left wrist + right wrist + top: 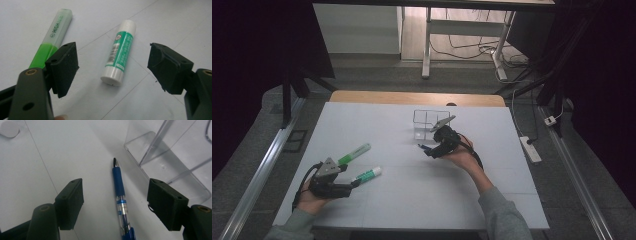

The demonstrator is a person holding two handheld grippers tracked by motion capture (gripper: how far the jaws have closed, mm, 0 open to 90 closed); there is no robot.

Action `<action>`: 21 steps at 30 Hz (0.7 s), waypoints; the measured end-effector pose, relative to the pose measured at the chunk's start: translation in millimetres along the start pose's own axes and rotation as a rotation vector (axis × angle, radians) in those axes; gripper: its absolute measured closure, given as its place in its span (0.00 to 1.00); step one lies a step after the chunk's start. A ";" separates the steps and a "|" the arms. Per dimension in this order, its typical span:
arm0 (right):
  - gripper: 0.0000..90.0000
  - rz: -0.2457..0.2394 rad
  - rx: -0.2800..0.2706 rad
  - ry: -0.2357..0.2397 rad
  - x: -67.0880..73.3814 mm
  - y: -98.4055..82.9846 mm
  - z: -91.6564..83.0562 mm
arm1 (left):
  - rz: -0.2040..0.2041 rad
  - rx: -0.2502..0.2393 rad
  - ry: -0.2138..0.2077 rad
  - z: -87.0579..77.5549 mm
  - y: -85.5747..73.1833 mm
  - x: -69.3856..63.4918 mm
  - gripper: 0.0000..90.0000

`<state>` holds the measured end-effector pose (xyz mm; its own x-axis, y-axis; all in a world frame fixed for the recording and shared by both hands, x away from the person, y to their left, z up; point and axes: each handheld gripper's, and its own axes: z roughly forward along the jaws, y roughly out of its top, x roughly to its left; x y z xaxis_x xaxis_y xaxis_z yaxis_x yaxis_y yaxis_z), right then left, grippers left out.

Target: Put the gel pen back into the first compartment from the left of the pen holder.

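Blue ballpoint pen [120,200] lying flat on white counter [412,200], just beside clear acrylic organizer [172,162]. Likely light, rigid, smooth, prone to rolling; best pinched across rubber grip sleeve. Right tongs [115,205] spread wide, straddling pen without touching. Left tongs [112,67] likewise spread, poised around green-and-white glue stick [120,52], green highlighter [51,37] alongside.

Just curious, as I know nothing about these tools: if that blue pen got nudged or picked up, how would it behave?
The blue pen looks round-barrelled and lies flat on the white table, so a sideways nudge would probably roll it. It seems rigid and slim, likely light. Its ribbed grip section may help the open right tool hold it without slipping.
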<state>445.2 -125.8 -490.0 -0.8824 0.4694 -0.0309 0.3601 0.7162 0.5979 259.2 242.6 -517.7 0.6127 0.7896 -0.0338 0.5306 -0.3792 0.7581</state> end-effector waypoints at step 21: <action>0.47 -0.007 0.068 0.024 -6.1 6.8 24.1 | 0.002 0.001 0.003 -0.3 -0.5 0.4 0.27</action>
<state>460.4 -111.5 -505.1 -0.8917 0.4524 -0.0154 0.3729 0.7535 0.5415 259.0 243.2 -517.8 0.6121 0.7902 -0.0300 0.5298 -0.3817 0.7574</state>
